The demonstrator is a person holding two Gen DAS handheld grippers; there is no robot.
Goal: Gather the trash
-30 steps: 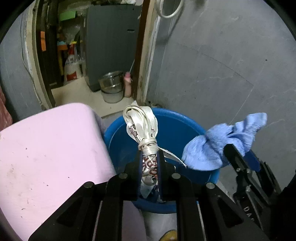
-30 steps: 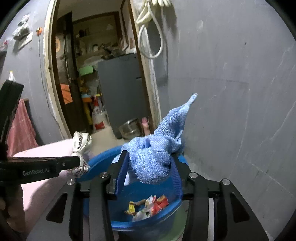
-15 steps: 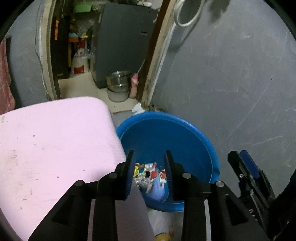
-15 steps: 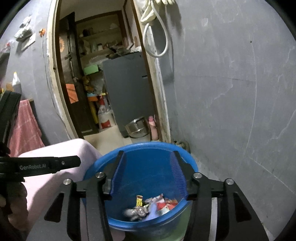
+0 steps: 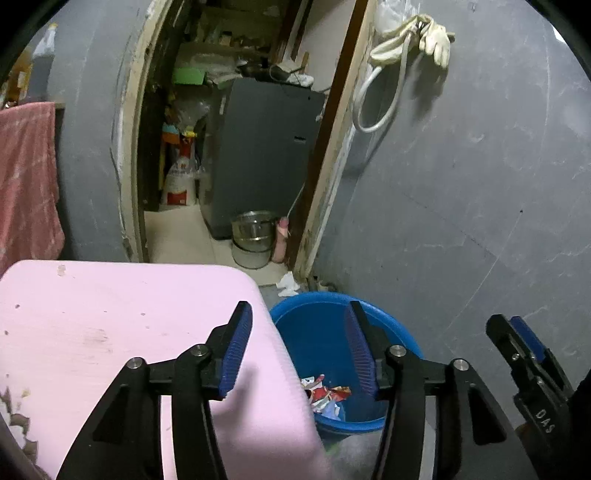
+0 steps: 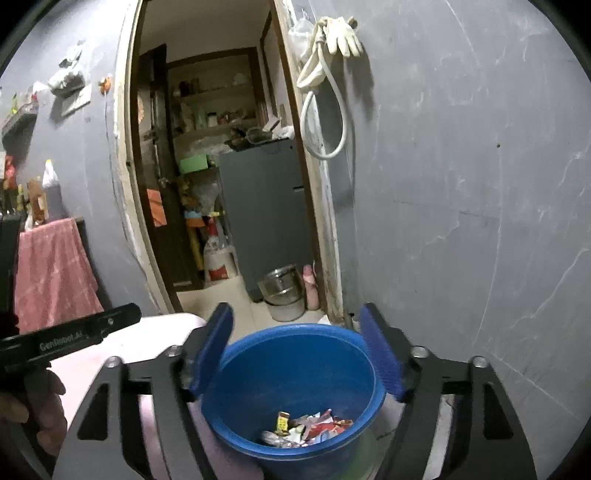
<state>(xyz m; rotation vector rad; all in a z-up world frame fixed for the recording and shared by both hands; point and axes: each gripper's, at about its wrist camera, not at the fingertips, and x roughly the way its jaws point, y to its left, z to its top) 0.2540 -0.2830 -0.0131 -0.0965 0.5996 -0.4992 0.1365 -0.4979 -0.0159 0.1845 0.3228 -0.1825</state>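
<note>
One blue bucket (image 6: 295, 373) stands on the floor, and one heap of crumpled wrappers (image 6: 306, 430) lies in it, too tangled to count singly. Two tools show: the left tool (image 5: 297, 347) and the right tool (image 6: 297, 352), each with two blue-padded fingers. One pink table (image 5: 110, 332) is there. One red towel (image 6: 51, 273) hangs at the left. One steel pot (image 6: 282, 286), one pink bottle (image 6: 311, 288), one white hose (image 6: 325, 110) and one pale glove (image 6: 343, 35) complete the count.

Glossy plastic bucket (image 6: 295, 369); shiny steel pot (image 6: 282, 286); apparently cloth towel (image 6: 51, 269).
</note>
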